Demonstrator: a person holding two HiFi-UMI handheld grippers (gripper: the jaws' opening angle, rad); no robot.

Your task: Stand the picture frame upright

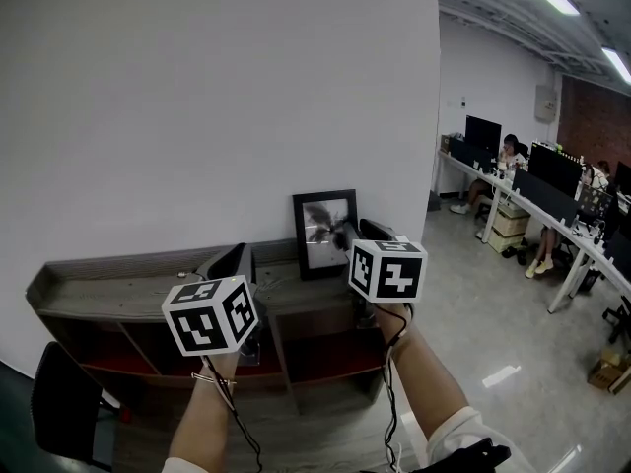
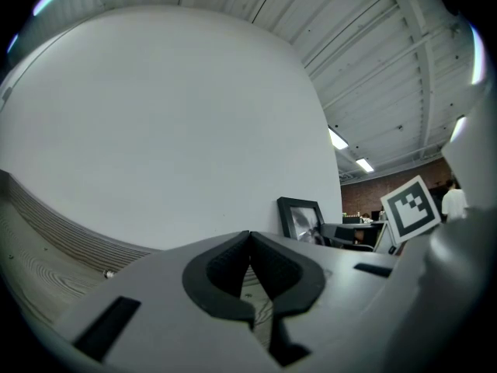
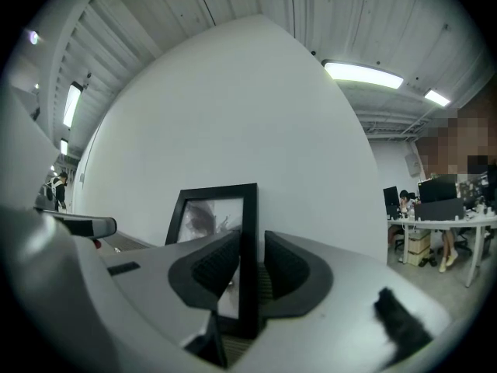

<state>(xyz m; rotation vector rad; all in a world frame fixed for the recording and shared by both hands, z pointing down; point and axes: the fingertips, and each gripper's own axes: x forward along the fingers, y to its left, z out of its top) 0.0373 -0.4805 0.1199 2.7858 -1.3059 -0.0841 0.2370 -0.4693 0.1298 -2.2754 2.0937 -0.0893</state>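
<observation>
White wall (image 1: 197,97) fills the upper left of the head view. Below it, a long, low wooden shelf unit (image 1: 99,289) stands against it. To the right, an open office recedes with rows of desks (image 1: 552,239), dark monitors (image 1: 555,168) and seated people.

Containers: the shelf unit has open compartments (image 1: 325,353) under its top board. Their floors look reddish, and what they hold cannot be made out. Stacked boxes (image 1: 511,223) sit under the nearer desk, and a cardboard box (image 1: 606,372) lies on the floor at the far right. The contents of these boxes are not visible.

Task object: the picture frame (image 1: 317,227), black with a grey, blurred print behind the glass, stands upright on the shelf top. It is toward the right end, with its back to the wall.

Right gripper (image 3: 252,247): the jaws pinch the frame's right side bar, one pad lying over the glass face and the other at the outer edge.

Left gripper (image 2: 249,243): the jaws are pressed together at the tips with nothing between them. It is held over the shelf top, left of the frame and apart from it.

Markings: each gripper carries a cube of black-and-white square patterns. No lettering is legible on them or on the frame.

A black chair (image 1: 64,402) stands at the lower left.
</observation>
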